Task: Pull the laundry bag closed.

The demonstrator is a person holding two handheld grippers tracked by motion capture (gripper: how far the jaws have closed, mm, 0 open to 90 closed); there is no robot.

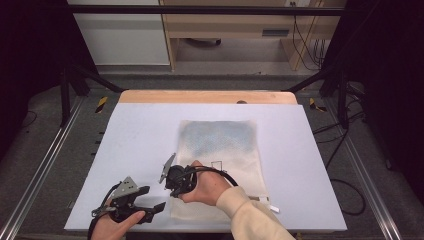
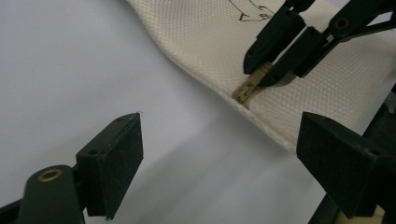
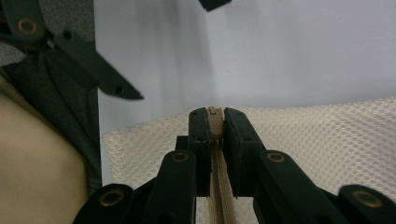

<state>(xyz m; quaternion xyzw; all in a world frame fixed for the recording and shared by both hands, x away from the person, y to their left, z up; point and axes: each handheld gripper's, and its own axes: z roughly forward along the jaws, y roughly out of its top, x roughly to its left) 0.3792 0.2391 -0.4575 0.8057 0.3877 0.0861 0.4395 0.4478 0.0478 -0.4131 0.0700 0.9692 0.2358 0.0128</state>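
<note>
Hovering near-left over the table point(image 1: 135, 130), left gripper point(image 2: 219, 154) with jaws spread, holding nothing. Just right, at near-left edge of mesh bag point(image 1: 220, 145), right gripper point(image 3: 214, 122) clamped on zipper pull point(image 3: 215, 116).

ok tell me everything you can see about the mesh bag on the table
The mesh bag is a flat cream pouch of woven netting with a bluish patch on its far half and a small dark printed mark near the middle. It lies flat on the white table, long side running away from the person. A tan zipper runs along its near edge; the right claw is shut on the zipper pull. The left claw stands open just beside it, not touching.
</note>
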